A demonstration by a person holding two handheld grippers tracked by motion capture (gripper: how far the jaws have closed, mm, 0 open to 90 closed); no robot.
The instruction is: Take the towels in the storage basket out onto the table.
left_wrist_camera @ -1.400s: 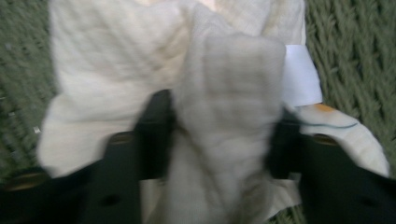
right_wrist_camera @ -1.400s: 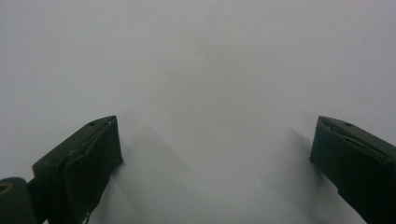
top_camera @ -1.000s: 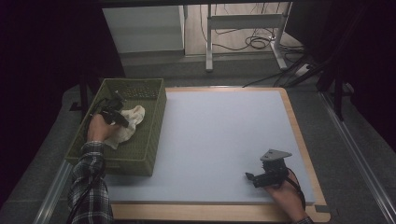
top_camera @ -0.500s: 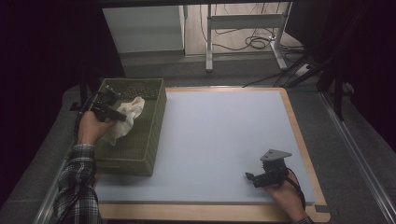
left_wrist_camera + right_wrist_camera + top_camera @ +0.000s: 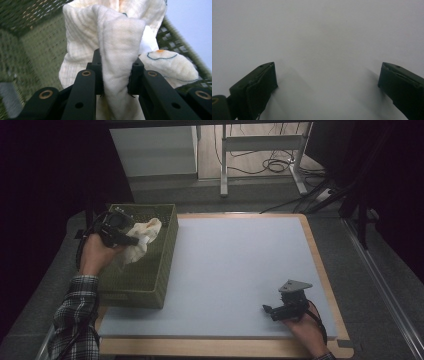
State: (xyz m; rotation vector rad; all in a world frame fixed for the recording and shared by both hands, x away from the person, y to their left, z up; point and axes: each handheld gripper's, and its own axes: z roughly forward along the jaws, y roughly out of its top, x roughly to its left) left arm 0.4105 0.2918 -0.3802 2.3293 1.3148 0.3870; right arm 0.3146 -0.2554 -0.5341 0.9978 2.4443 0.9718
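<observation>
left tool [image 5: 115, 75] clamps cloth [image 5: 120, 50] over basket [image 5: 150, 270] | right tool [image 5: 327, 85] jaws wide apart (nothing between), low over bench [image 5: 240, 265]

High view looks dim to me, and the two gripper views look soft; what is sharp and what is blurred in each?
High view: dark surroundings, only the blue-grey mat evenly lit, and the green basket readable. Left gripper view: the white cloth and black jaws are sharp, while the basket mesh behind smears. Right gripper view: hazy throughout, soft-edged open jaws above a featureless pale surface with faint shadows.
</observation>
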